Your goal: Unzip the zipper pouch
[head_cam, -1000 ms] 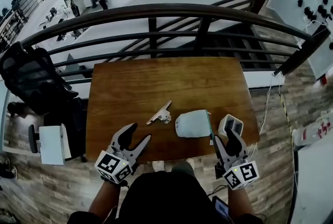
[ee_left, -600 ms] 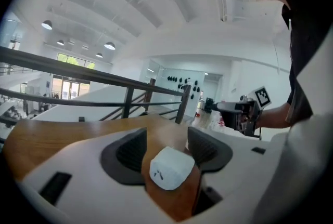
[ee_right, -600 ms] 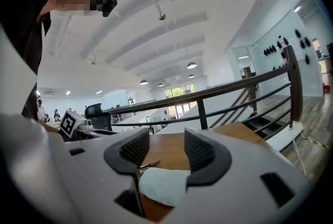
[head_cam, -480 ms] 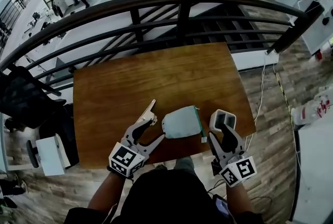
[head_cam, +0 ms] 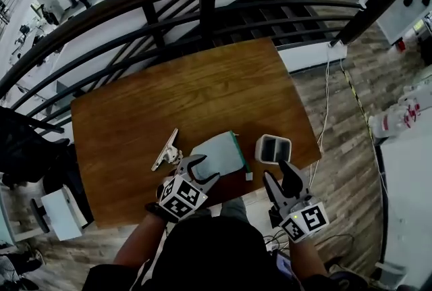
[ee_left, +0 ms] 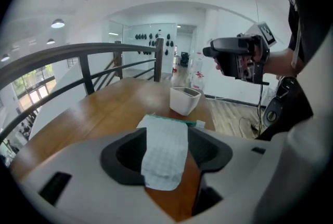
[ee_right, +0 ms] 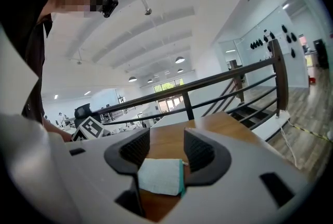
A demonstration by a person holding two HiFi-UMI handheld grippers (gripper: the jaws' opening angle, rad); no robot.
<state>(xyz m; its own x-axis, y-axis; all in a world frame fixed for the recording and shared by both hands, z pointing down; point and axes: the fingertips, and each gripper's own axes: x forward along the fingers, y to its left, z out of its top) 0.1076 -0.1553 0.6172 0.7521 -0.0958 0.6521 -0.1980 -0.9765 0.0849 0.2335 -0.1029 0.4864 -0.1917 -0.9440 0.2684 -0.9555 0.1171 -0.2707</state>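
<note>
Looks a light, limp cloth pouch (head_cam: 217, 151) near the front edge of the desk (head_cam: 135, 121) — best pinned at its plain end, between the left gripper's (head_cam: 202, 169) spread, not yet clamped jaws, with the right gripper (head_cam: 277, 175), also agape and empty, left for the small tab (head_cam: 248, 176) of the green zipper (head_cam: 237, 150).

No words, numbers or brand names can be read anywhere. The left gripper (head_cam: 202, 169) and the right gripper (head_cam: 275, 172) carry only black-and-white square patterns, without letters. Red print on the white bottles (head_cam: 402, 117), far right of the right gripper, is too small to read.
</note>
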